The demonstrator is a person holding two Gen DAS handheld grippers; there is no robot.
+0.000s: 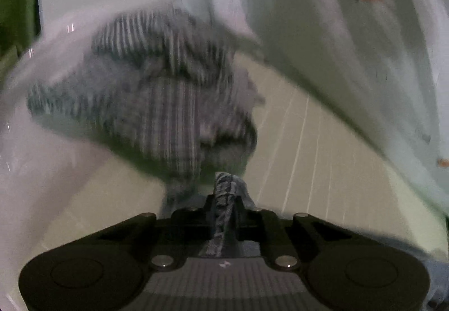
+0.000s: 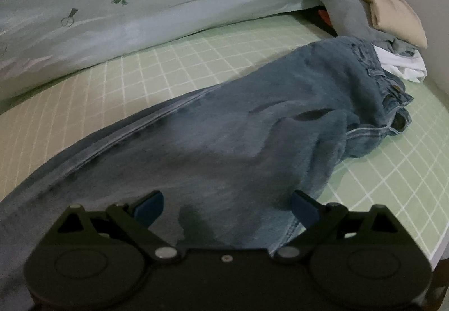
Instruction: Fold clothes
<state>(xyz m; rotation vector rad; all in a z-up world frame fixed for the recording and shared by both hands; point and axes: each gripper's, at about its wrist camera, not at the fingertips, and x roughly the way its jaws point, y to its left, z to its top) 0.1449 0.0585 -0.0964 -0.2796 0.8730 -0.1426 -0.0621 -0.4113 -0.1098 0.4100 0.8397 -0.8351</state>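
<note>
A bunched fold of striped garment [image 1: 157,97] is pinched in the left gripper [image 1: 224,210] at lower centre, the rest blurred at centre-left; the right gripper [image 2: 227,207] is held wide open, empty, over jeans [image 2: 224,128] spread across the checked sheet [image 2: 168,64] at mid-frame.

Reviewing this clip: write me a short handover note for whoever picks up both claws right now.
Left claw: shut on a bunched fold of the grey-and-white striped fabric garment, which hangs crumpled and blurred ahead of it.
Right claw: open, holding nothing, poised over the blue denim jeans.
The jeans lie stretched out and rumpled on the green grid-patterned bed sheet, waistband at the far end.
A small pile of other clothes sits by the wall beyond the jeans.
Done: no finished fold visible.
Left: jeans and striped garment both still need folding.
</note>
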